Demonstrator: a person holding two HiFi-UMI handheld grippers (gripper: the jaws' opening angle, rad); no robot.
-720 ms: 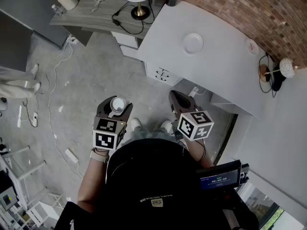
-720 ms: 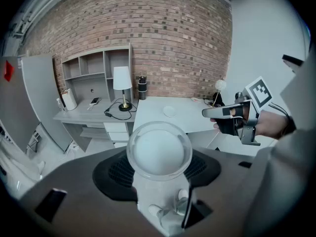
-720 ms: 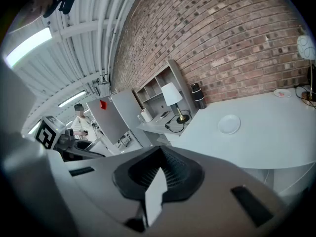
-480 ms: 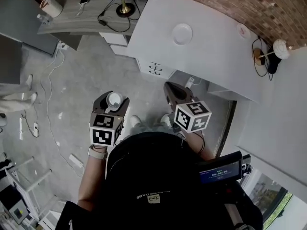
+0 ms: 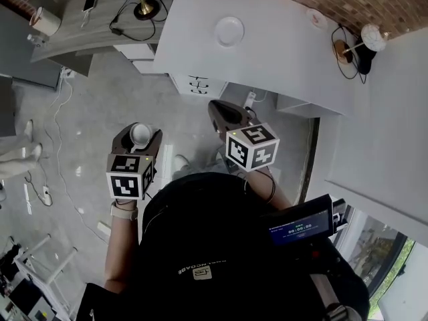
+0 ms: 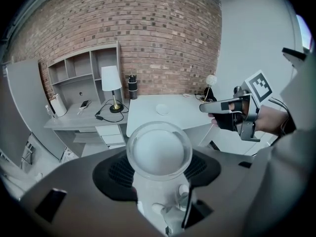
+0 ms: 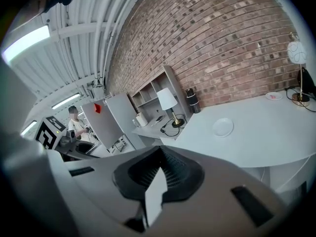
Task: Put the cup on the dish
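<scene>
Head view shows us holding a white cup [image 5: 140, 134] in the left tool [image 5: 138, 130], whose jaws stand wide and press on the cup's sides, above the grey floor [image 5: 87, 112] and well short of the white counter [image 5: 274, 55]. In the left gripper view we see the cup's round rim filling the gap between the jaws, and beyond it the small white dish [image 5: 229, 30] lies on the counter, well apart from the cup. Our right tool [image 5: 219, 111] hangs near the left one, its jaws closed together on nothing, pointing toward the counter.
</scene>
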